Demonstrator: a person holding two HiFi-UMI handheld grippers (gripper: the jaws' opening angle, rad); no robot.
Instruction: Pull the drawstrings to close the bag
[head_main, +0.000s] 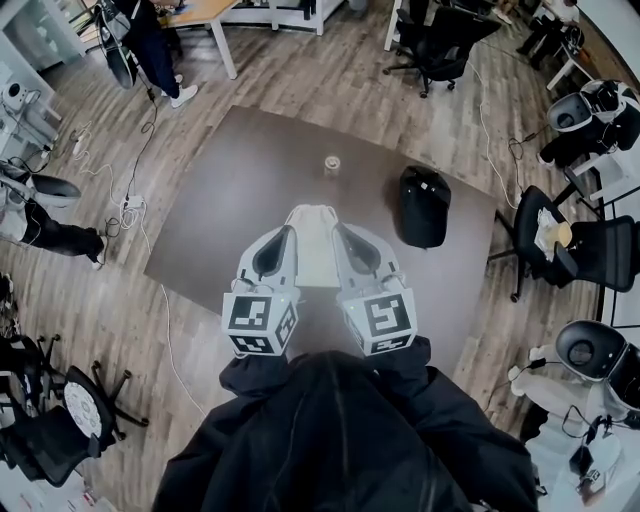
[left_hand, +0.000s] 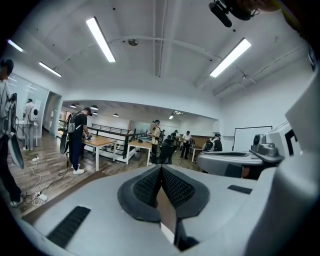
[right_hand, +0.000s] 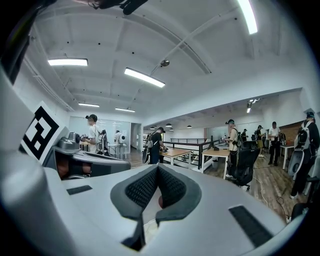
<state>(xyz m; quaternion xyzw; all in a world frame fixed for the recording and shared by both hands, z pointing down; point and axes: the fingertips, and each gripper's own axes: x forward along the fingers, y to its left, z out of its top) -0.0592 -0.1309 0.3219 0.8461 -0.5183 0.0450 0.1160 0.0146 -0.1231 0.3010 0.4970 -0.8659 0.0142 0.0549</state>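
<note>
A pale cloth bag (head_main: 313, 250) lies flat on the dark brown table (head_main: 230, 200), straight ahead of me; its drawstrings cannot be made out. My left gripper (head_main: 284, 236) and right gripper (head_main: 342, 232) are held side by side above the table's near part, one at each side of the bag, and they cover its edges. Both point level out into the room. In the left gripper view the left gripper (left_hand: 161, 171) has its dark pads pressed together with nothing between them. The right gripper (right_hand: 157, 170) is likewise shut and empty.
A black bag-like object (head_main: 424, 205) lies on the table's right part, and a small cup (head_main: 332, 163) stands at its far middle. Office chairs (head_main: 440, 45), cables on the wooden floor and several people surround the table. A desk (left_hand: 97, 142) stands across the room.
</note>
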